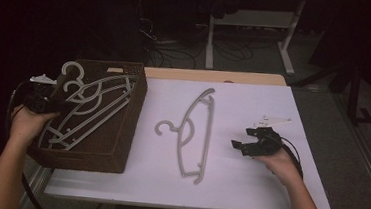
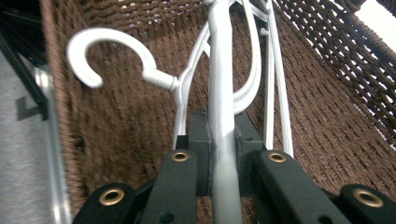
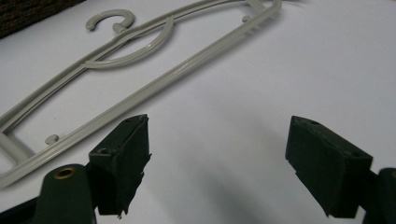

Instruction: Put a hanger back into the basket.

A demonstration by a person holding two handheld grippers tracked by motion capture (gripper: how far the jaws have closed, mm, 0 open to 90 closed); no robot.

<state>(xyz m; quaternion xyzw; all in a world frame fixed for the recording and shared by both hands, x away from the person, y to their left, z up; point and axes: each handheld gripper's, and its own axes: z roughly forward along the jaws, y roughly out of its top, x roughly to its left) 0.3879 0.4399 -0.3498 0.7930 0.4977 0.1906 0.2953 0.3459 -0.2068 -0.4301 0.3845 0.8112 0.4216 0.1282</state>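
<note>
A grey plastic hanger (image 1: pixel 194 131) lies flat on the white table (image 1: pixel 248 179), its hook pointing left. More grey hangers (image 1: pixel 93 105) rest inside a brown wicker basket (image 1: pixel 99 154) at the table's left end. My left gripper (image 1: pixel 57 107) reaches over the basket's left rim and is shut on the bar of one hanger (image 2: pixel 220 112), whose hook (image 2: pixel 109 46) curls up to the left. My right gripper (image 1: pixel 243 139) rests on the table right of the lone hanger (image 3: pixel 140 79), jaws open with nothing between them.
The basket's woven walls (image 2: pixel 341 93) close in around the held hanger. A bare wooden strip (image 1: pixel 216 76) runs along the table's far edge. Beyond it stand white desk legs (image 1: pixel 211 41) and floor cables. The table's right half is bare white surface.
</note>
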